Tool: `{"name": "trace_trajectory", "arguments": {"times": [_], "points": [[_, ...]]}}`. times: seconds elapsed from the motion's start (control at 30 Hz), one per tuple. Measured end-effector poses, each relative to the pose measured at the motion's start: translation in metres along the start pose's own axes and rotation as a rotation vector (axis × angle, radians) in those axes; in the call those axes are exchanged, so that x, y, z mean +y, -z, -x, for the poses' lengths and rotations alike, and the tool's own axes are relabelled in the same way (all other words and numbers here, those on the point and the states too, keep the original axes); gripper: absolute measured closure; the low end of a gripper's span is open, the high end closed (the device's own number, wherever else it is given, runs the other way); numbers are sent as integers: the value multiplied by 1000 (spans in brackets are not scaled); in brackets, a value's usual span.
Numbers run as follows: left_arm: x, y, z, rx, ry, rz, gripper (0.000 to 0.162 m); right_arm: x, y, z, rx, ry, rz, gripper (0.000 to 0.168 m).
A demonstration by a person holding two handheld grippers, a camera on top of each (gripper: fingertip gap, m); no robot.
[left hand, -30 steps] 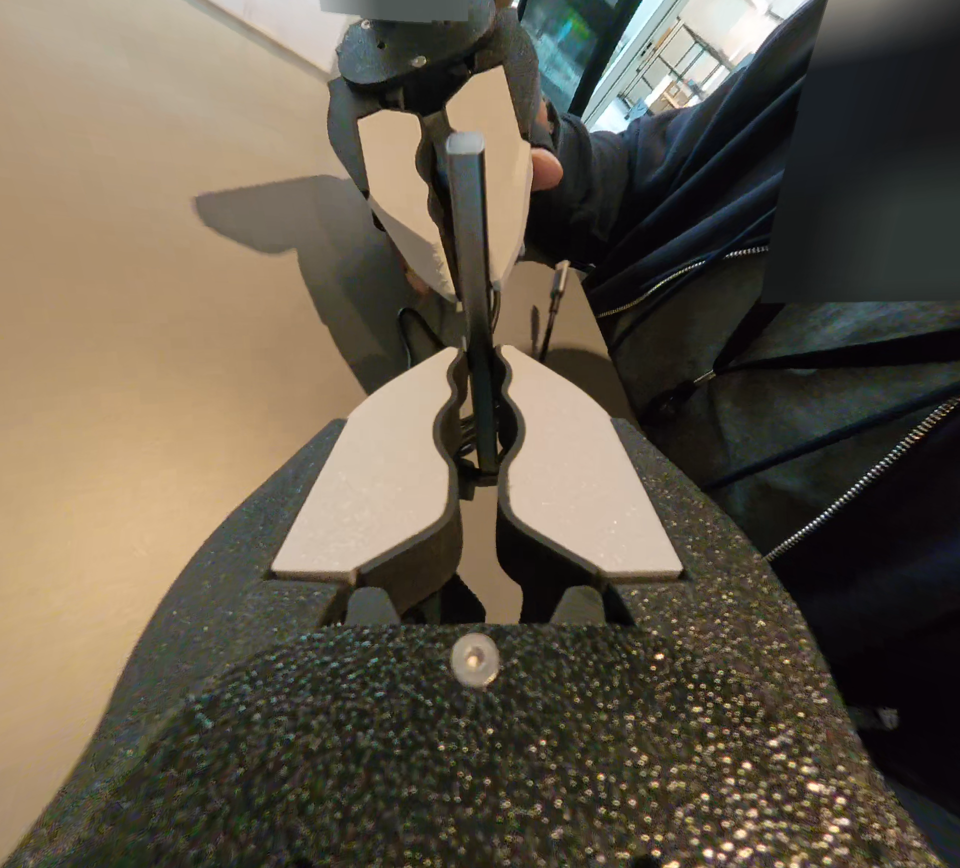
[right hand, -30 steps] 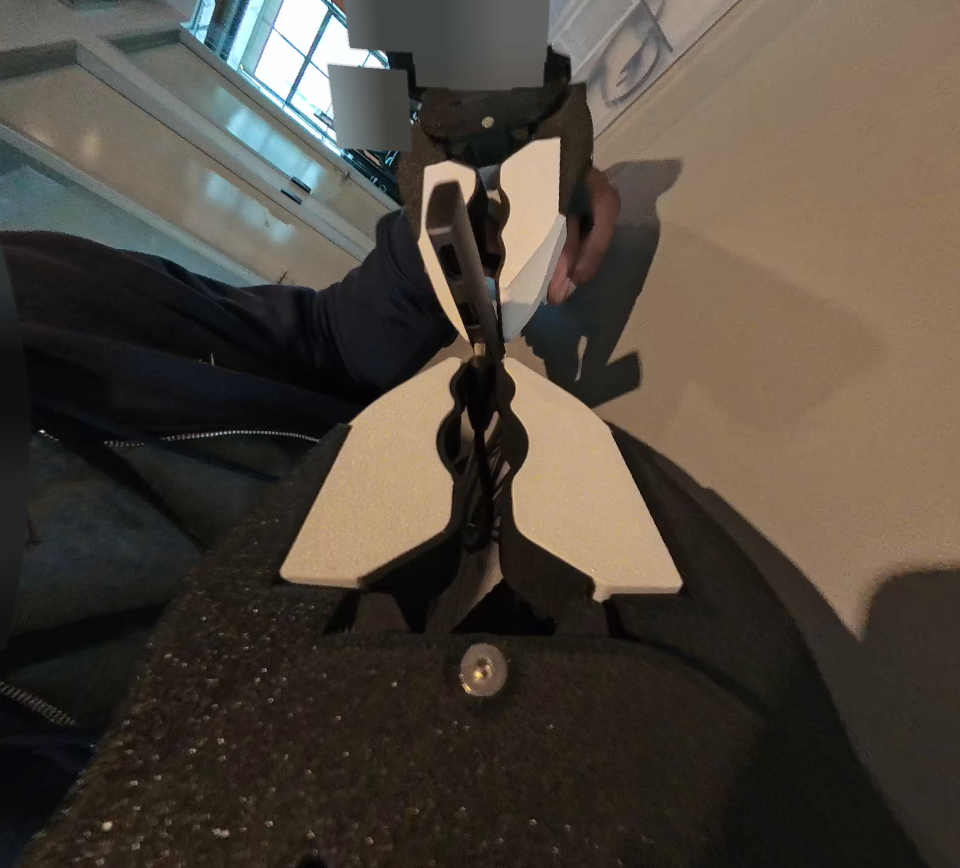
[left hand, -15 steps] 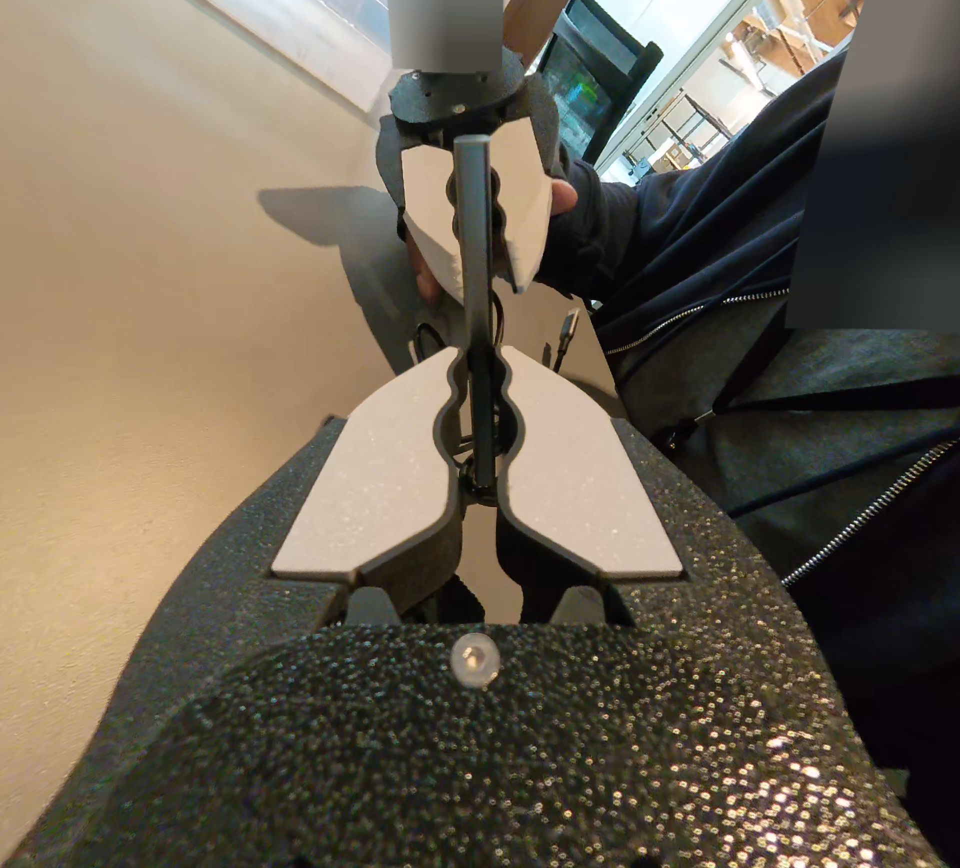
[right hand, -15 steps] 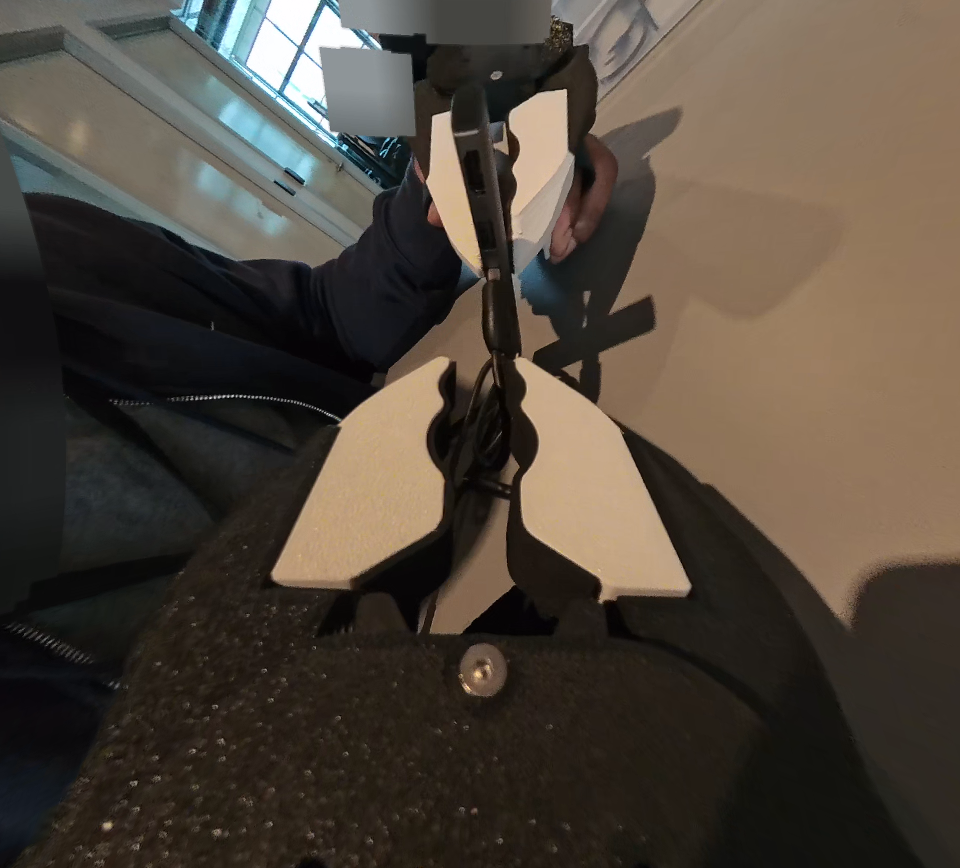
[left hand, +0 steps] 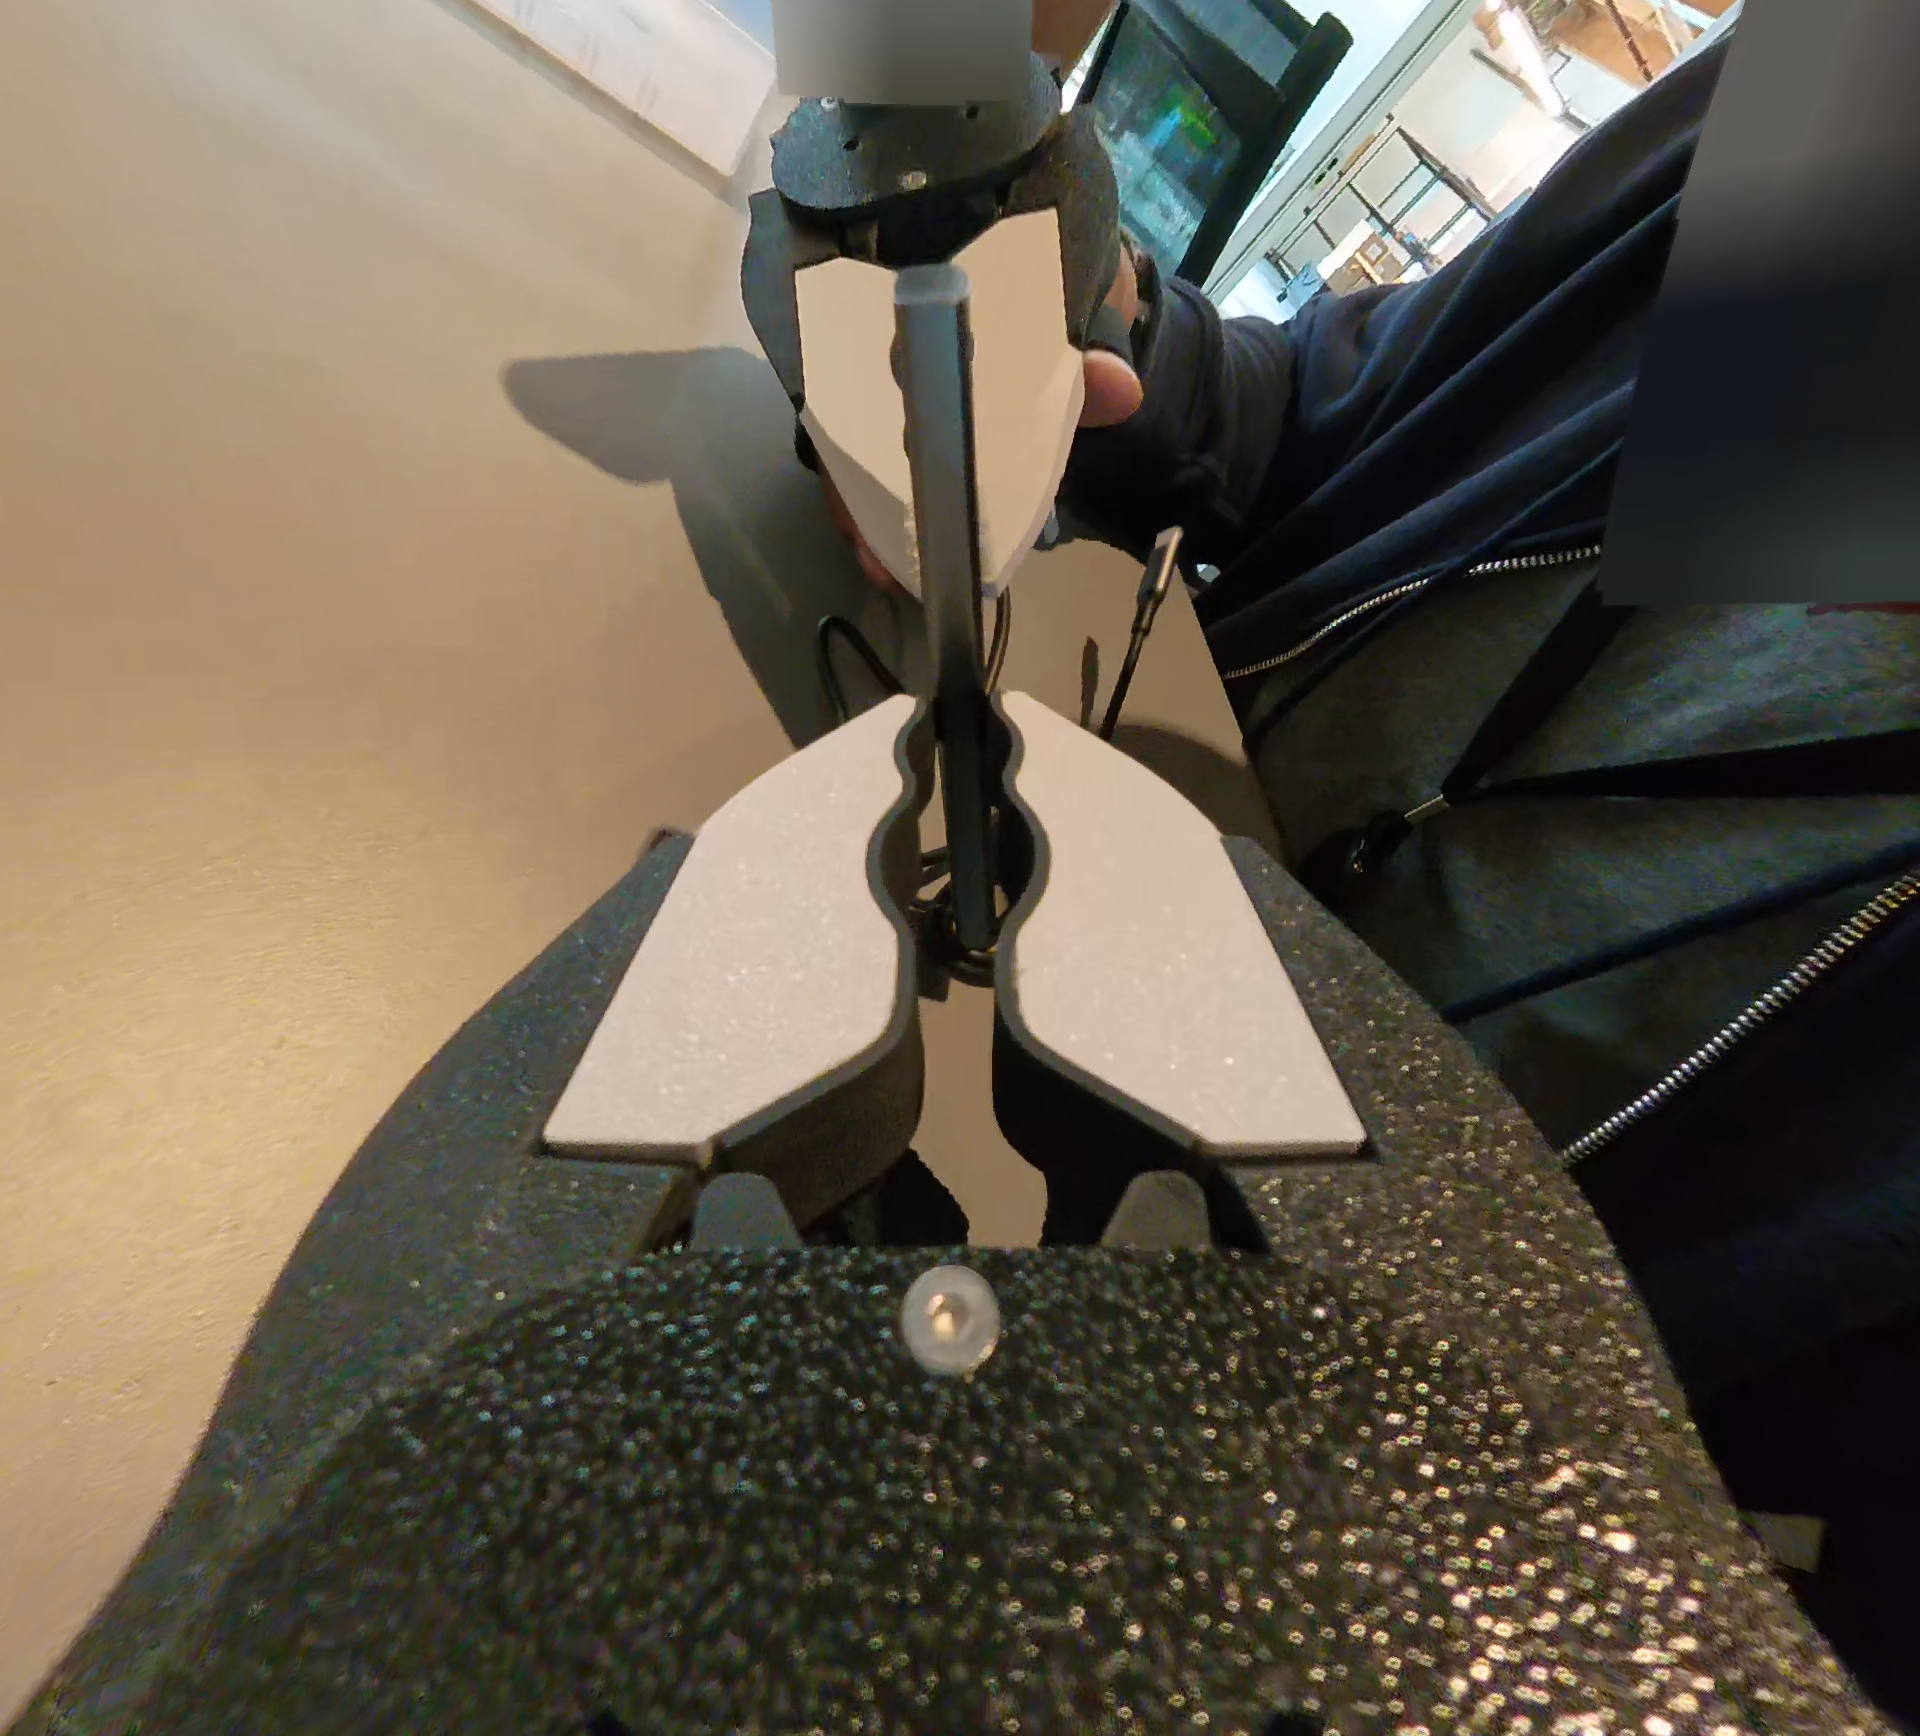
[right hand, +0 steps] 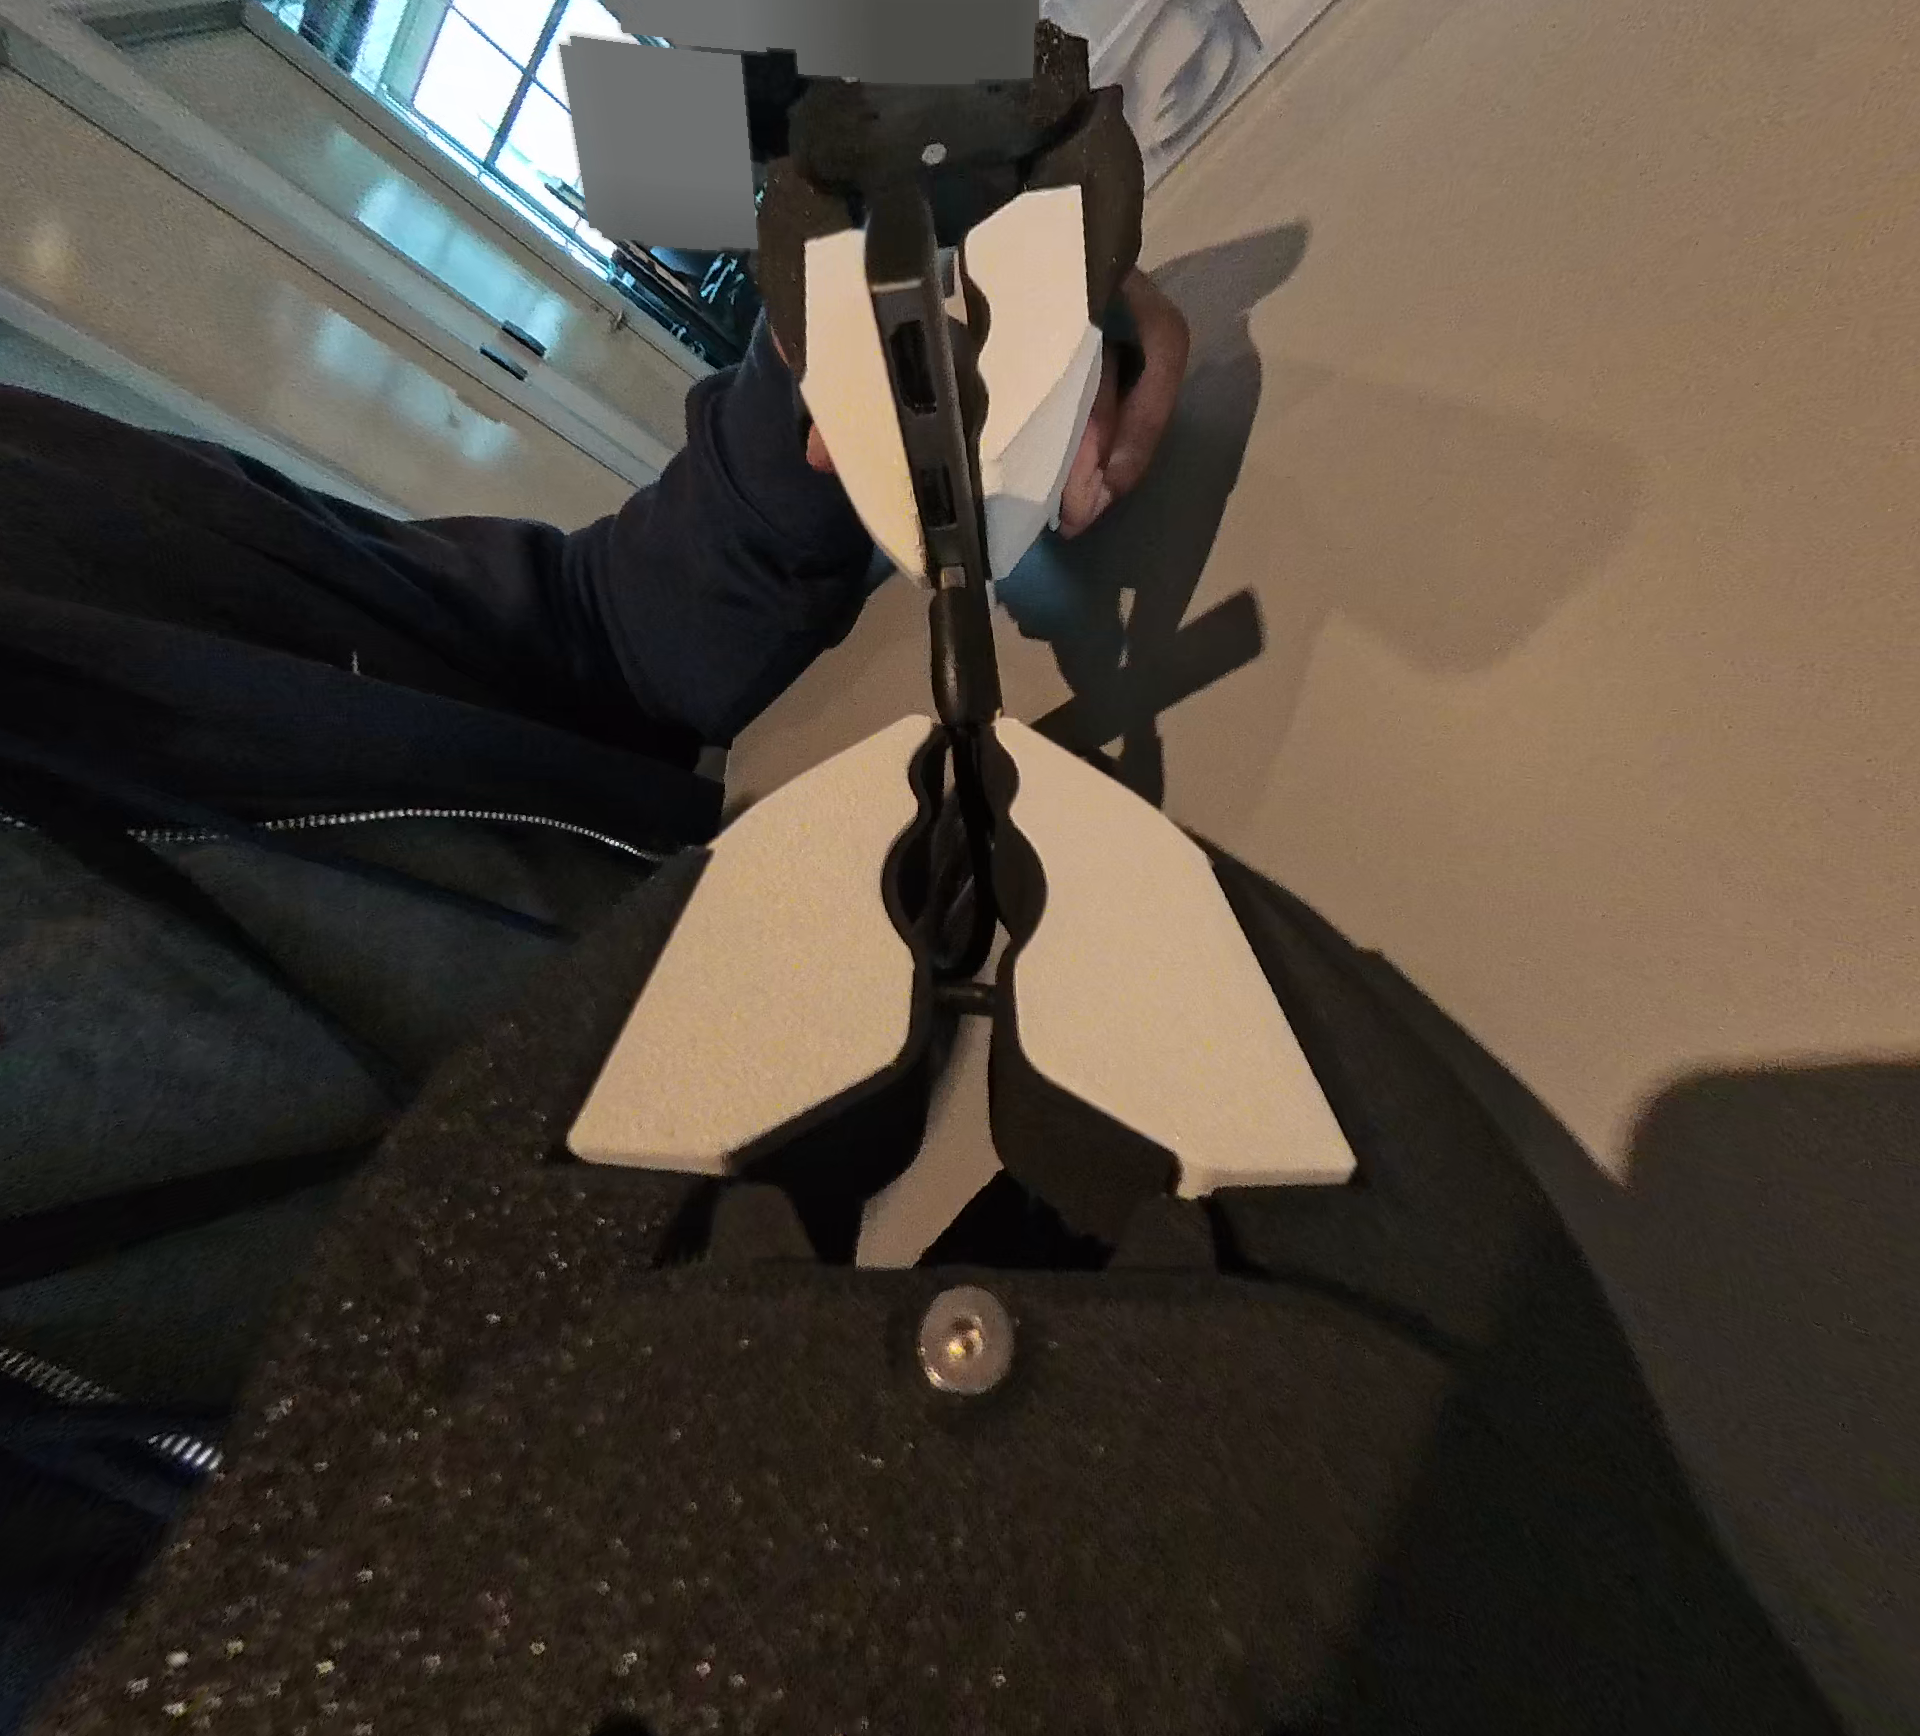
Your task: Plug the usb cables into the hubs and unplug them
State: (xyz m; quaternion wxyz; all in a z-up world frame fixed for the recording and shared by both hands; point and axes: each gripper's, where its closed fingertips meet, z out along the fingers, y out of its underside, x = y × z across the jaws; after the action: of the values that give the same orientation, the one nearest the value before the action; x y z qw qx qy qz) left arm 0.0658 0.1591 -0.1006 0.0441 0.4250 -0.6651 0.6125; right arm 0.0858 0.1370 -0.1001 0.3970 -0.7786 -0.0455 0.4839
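Plug (right hand: 961, 647) now sits seated in hub (right hand: 930, 408), both lifted higher than before.

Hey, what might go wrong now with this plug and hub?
The right gripper grips the USB plug only by its tail, at the fingertips, so it may slip. A sliver of metal shows where the plug meets the hub in the left gripper; an off-axis push or pull could strain the port. Bunched cable inside the right gripper might snag.

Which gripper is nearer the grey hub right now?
Left. Left gripper is shut on the hub itself; right gripper sits off its end, shut on the USB cable behind the plug.
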Motion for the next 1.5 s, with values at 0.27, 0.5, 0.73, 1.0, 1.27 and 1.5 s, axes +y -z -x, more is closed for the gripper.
{"name": "trace_trajectory", "arguments": {"times": [0.27,0.5,0.73,1.0,1.27,1.5], "points": [[5,-4,-1,-3,-11,41,153,4,0,-3,8,-16,31,163],[8,-6,-2,7,-4,60,153,7,-1,-3,0,-20,51,163],[7,-10,-2,0,-7,62,153,-3,3,3,-46,-14,-18,161],[2,-12,-6,22,-19,26,153,-9,0,9,-49,44,-59,159],[2,-11,-6,15,-25,37,153,-12,1,10,-45,63,-83,158],[9,-14,-4,-21,-39,92,153,-9,-1,7,6,116,-56,159]]}}
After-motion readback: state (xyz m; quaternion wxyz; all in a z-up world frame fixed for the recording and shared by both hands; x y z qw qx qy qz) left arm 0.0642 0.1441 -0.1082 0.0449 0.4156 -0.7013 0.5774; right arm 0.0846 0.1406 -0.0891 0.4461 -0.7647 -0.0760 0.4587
